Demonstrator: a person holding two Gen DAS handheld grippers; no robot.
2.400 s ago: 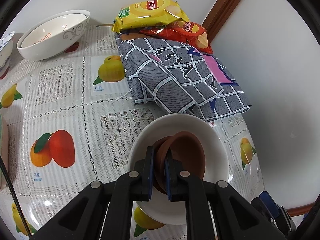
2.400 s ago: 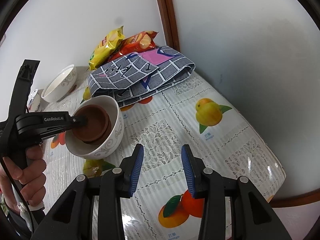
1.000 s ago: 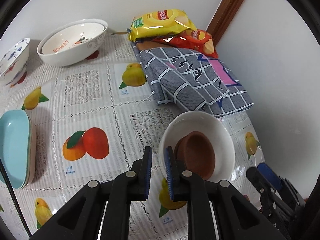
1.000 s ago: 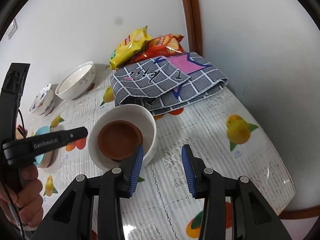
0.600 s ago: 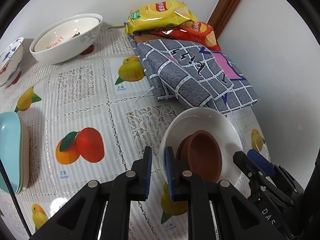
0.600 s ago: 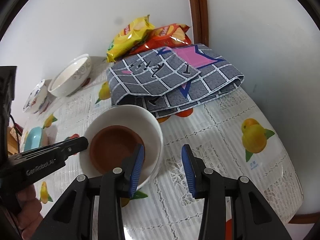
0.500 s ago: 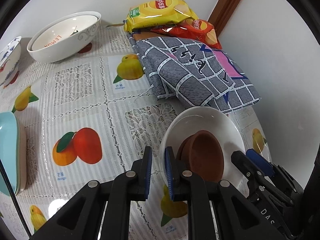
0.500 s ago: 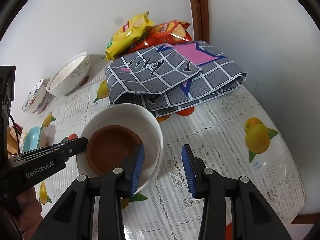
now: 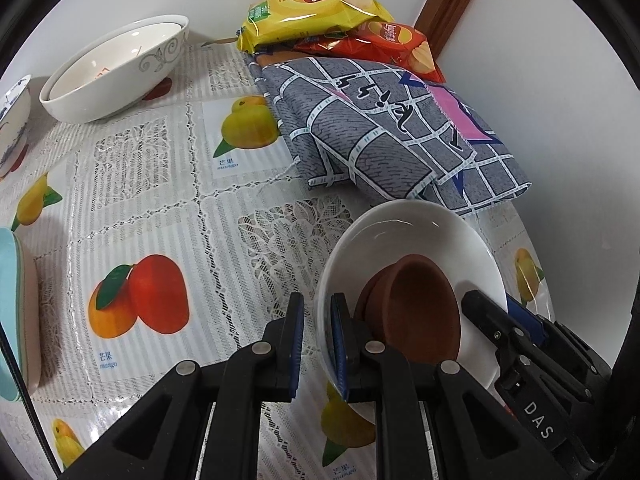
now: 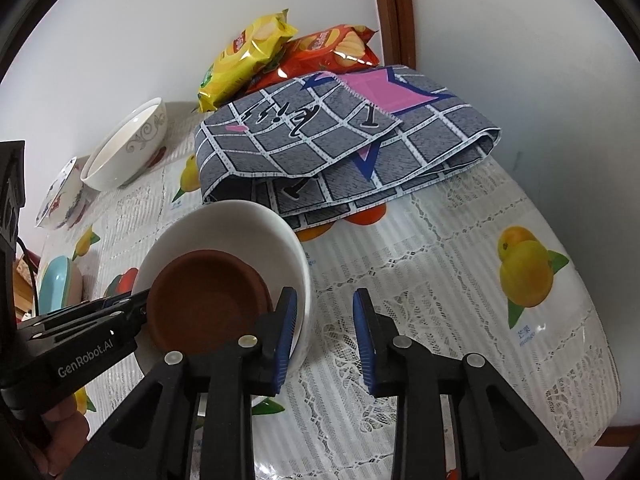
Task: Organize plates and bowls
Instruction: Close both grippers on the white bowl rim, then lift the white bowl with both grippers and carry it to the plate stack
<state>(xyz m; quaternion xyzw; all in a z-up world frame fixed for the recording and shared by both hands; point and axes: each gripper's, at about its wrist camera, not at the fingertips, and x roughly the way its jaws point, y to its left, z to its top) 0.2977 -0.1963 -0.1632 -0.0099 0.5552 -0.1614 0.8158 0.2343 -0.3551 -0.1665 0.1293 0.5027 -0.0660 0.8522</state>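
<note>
Glossy white bowl (image 9: 420,236), round and deep, carrying a small brown clay bowl (image 9: 416,312) with what looks like a second brown rim nested under it. Sits on the surface (image 9: 160,208) near its right-hand corner, between the two claws.

Left claw (image 9: 318,336) nearly closed, only a narrow gap between the blue pads, with the white bowl's near-left rim in that gap; cannot tell whether pinched or merely straddled. Right claw (image 10: 324,328) released, spread wide over the opposite rim: one finger inside by the brown bowl, the other outside over the cloth-covered top.

Surface dressed in a clear-covered lace cloth printed with mangoes and oranges, set in a corner of white walls with a brown wooden trim (image 9: 452,4).

Just behind the white bowl, a folded grey checked cloth (image 9: 380,132); beyond that, a yellow chip bag (image 9: 316,8) lying on a red chip bag (image 9: 384,40). Well to the white bowl's left and back, a larger scroll-patterned bowl (image 9: 120,68) and a blue-painted bowl (image 9: 12,120); well to its left and nearer, a pale blue dish (image 9: 8,312).

No long axis to the white bowl, being round; mouth upward, brown bowl leaning inside toward the near wall
</note>
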